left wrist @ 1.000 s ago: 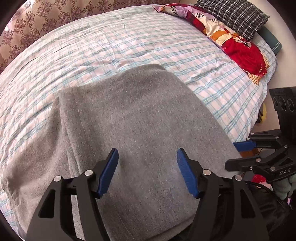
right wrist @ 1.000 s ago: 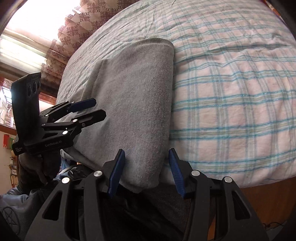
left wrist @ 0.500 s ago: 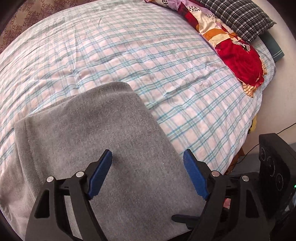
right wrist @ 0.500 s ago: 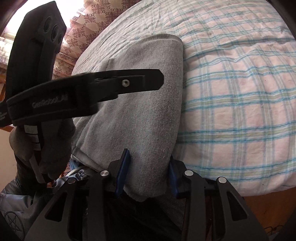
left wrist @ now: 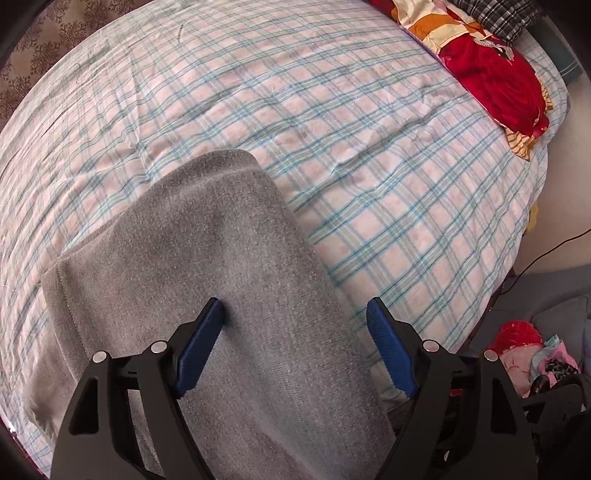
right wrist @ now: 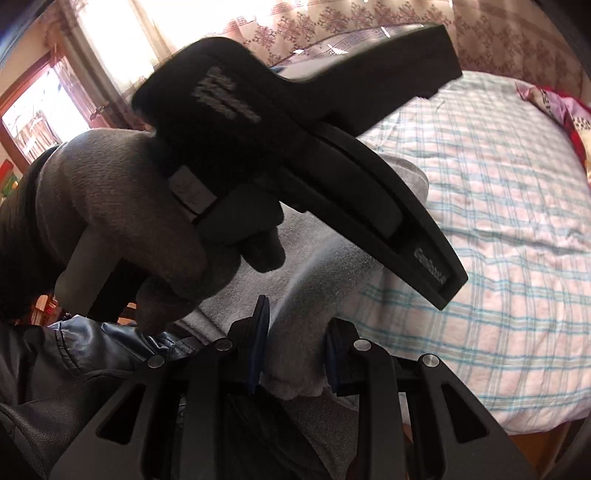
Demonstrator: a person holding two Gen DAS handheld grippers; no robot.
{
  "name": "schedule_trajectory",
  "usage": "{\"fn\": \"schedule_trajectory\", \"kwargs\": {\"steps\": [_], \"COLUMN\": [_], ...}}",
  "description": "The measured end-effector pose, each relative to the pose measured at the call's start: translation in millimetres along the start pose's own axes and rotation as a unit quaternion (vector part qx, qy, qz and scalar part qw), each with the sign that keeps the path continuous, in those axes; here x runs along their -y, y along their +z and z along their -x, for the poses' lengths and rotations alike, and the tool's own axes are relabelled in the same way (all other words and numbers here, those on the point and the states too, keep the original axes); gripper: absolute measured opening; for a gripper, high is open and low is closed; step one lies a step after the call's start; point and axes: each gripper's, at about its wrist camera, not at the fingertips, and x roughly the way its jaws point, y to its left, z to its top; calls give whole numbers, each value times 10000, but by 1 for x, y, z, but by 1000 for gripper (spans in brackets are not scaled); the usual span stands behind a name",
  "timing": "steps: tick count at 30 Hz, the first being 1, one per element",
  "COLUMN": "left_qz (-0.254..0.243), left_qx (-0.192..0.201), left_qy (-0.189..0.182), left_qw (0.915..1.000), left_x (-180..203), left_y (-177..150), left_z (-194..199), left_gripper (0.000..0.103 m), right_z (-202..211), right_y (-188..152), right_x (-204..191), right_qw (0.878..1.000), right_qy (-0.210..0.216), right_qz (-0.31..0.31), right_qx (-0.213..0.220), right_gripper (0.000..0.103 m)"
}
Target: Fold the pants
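Covering bed, plaid sheet [left wrist: 388,177]; patterned curtain [right wrist: 332,22] behind

Daylight glares through the window [right wrist: 48,110]; fisheye edges curve, the near hand [right wrist: 122,221] blurred.

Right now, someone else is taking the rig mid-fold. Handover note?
Left gripper: open, empty, hovering over the gray pants; its pads are not clamped on the fabric.
Right gripper: shut on the near end of the gray pants at the bed's edge.
Pants: lying as a long folded strip on the plaid bedsheet, near end overhanging toward you.
The left hand, gloved, crosses close in front of the right wrist camera and blocks much of that view.
Done: pants appear folded lengthwise.
Left: probably bring the held end up over the far end, then release and flatten.
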Motion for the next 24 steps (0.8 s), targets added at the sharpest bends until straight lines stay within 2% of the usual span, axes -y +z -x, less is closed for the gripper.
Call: {"fn": "schedule_trajectory", "kwargs": {"steps": [3,5,6,8,10,13,17,19,24], "left_qz": [51,163,176,192,221,364,655,816,1150], "left_qx": [5,25,51,132,260,532,964,1149,1530], "left_qy": [118,25,-12,-97,-177,-421,-742,-845,-961], "left_qw": [9999,9999,9998,9997,9993,9970,9904,9864,9768], "left_x": [-7,-15,-18,-22,-27,-40,-63,-77,-117], "left_y": [-3,-4,-5,-8,-12,-19,-34,-41,-71], "left_z": [2,4,5,10,18,35,60,71,100], "left_gripper": [68,54,51,31,22,18,16,15,15], "right_z": [2,1,3,3,4,8,17,39,55], "right_y": [4,6,5,6,9,15,32,26,42], "right_x": [-8,-9,-9,-12,-10,-13,-15,-19,-16], "right_qw": [9999,9999,9999,9999,9998,9994,9969,9946,9914], "right_qy": [54,78,90,103,159,283,683,838,969], "right_qz": [76,73,67,63,50,67,-37,0,-56], "right_qx": [47,50,53,67,105,195,395,604,879], "right_gripper": [27,27,27,27,27,27,33,47,48]}}
